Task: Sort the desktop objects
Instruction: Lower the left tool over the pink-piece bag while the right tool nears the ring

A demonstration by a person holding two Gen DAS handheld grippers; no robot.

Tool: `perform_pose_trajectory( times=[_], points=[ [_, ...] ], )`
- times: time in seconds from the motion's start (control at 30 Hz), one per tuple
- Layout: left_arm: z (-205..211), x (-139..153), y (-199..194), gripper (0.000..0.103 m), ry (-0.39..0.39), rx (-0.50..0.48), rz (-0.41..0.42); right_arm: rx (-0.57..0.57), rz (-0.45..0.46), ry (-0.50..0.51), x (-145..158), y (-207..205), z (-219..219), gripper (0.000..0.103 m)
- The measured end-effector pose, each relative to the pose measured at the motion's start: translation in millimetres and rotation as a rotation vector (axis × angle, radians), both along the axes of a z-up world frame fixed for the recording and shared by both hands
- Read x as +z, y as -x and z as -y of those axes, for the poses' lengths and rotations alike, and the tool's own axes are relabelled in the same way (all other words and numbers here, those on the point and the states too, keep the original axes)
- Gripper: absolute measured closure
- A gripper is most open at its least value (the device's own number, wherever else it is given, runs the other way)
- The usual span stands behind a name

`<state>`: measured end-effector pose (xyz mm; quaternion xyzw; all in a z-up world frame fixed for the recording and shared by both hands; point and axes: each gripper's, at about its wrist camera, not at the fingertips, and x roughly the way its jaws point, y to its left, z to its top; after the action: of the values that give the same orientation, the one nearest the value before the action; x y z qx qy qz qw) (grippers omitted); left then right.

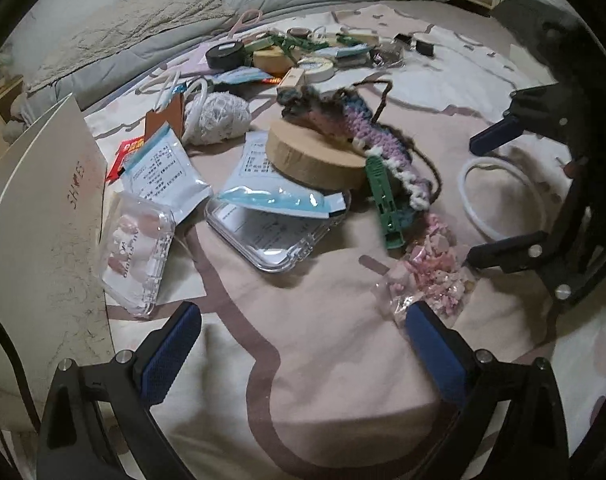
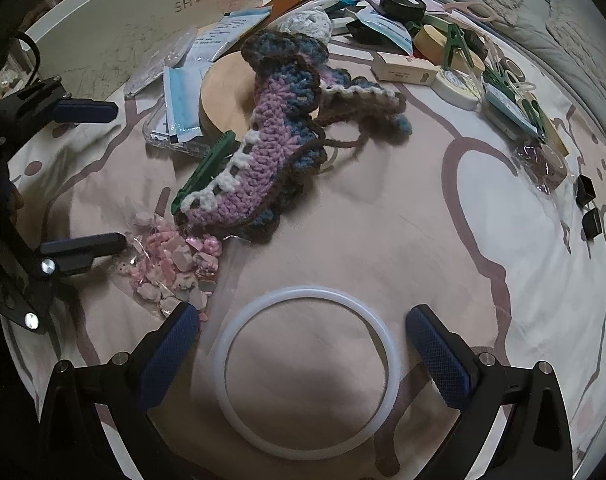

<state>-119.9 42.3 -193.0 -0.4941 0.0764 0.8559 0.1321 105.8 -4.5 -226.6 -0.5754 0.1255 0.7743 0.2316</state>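
Observation:
Loose objects lie on a pink bedsheet. A purple-blue crochet piece drapes over a round wooden disc and a green clip. A bag of pink stones lies by it. A white ring lies between my right gripper's open fingers. My right gripper is open and empty; it also shows in the left wrist view. My left gripper is open and empty, its right finger near the stone bag; it also shows in the right wrist view.
A white shoebox stands at the left. Clear plastic cases and sachets lie beside it. A far pile holds a black tape roll, white tape, green clips and small boxes. A grey quilt lies behind.

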Motion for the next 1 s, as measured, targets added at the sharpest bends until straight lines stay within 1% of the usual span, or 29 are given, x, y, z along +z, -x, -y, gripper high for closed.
perform_pose_trajectory(
  times=[0.13,0.23,0.33,0.47,0.7,0.77,0.8,0.83,0.93,1.0],
  points=[
    [-6.2,13.8,-5.0,0.001,-0.091,-0.086,-0.032,-0.03,-0.007,0.028,2.6,-2.7,-5.6,0.0],
    [-21.3,20.6,-7.4,0.001,-0.108,-0.155,-0.049,-0.031,-0.014,0.061,5.9,-6.9,-10.2,0.0],
    [-33.2,21.2,-5.5,0.001,-0.109,-0.195,-0.04,-0.038,-0.009,0.074,7.1,-11.4,-13.0,0.0],
    [-37.0,18.8,2.6,0.001,-0.137,-0.177,0.001,-0.04,0.001,0.069,10.1,-17.9,-16.0,0.0],
    [-33.0,14.4,21.1,0.001,-0.276,-0.098,0.097,-0.065,-0.009,0.049,22.9,-35.0,-28.1,0.0],
    [-32.6,13.0,25.1,0.001,-0.323,-0.09,0.129,-0.084,-0.016,0.049,24.5,-40.4,-34.2,0.0],
    [-33.7,11.4,26.9,0.001,-0.359,-0.094,0.161,-0.093,-0.02,0.05,24.9,-43.2,-37.0,0.0],
    [-34.6,10.0,27.3,0.001,-0.375,-0.096,0.18,-0.106,-0.024,0.054,25.1,-47.1,-40.8,0.0],
    [-40.7,3.7,25.0,0.001,-0.393,-0.114,0.24,-0.137,-0.022,0.062,24.3,-55.2,-48.3,0.0],
    [-43.7,2.1,21.2,0.001,-0.382,-0.129,0.246,-0.158,-0.027,0.074,23.8,-61.4,-54.1,0.0]
  ],
)
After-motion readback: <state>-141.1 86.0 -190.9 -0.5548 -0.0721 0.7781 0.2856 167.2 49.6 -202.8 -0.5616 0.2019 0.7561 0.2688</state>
